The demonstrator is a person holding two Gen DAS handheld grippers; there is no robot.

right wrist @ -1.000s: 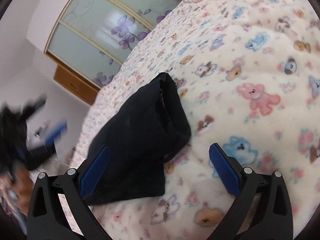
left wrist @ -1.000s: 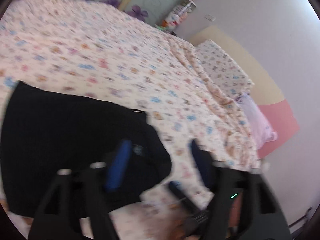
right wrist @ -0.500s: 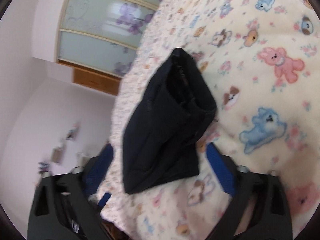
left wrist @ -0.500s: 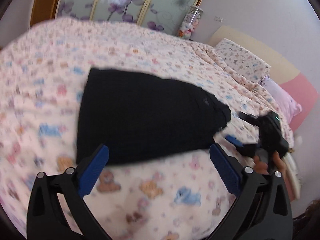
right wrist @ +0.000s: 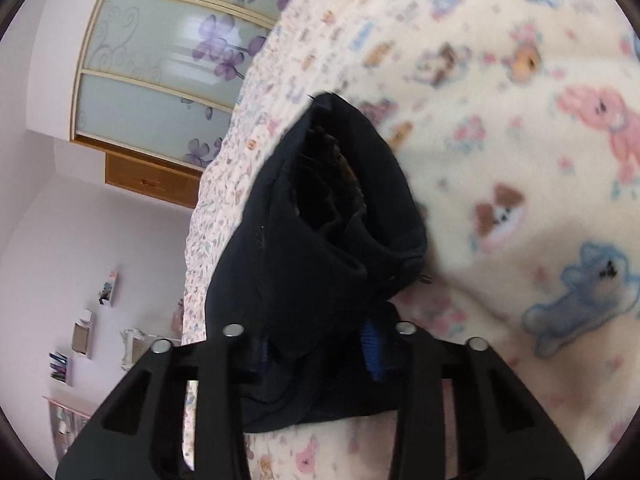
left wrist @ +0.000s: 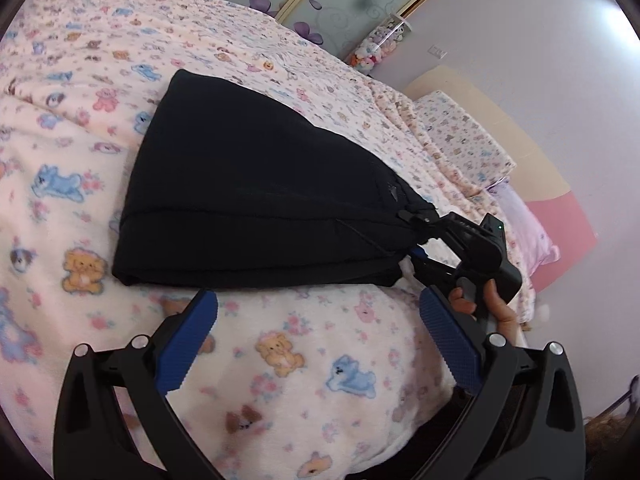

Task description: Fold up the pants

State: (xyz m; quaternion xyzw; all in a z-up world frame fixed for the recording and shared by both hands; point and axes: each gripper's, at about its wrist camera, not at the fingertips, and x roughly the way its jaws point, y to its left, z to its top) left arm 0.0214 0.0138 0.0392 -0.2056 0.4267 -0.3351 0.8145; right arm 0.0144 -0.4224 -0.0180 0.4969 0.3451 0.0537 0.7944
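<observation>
The black pants (left wrist: 256,192) lie folded in a thick stack on the bear-print blanket (left wrist: 280,360). My left gripper (left wrist: 316,332) is open and empty, just in front of the stack's near edge. My right gripper (right wrist: 318,346) is shut on the pants (right wrist: 316,232) at their right end, with cloth bunched between the blue pads. In the left wrist view the right gripper (left wrist: 420,236) grips the stack's right corner, held by a hand (left wrist: 488,308).
The bed's pillows (left wrist: 460,136) lie at the far right by the wall. A glass sliding wardrobe (right wrist: 160,80) stands beyond the bed. Wall shelves (right wrist: 84,332) hang at the left in the right wrist view.
My right gripper moved in and closed on the right end of the pants. My left gripper came around in front of the stack and stays open.
</observation>
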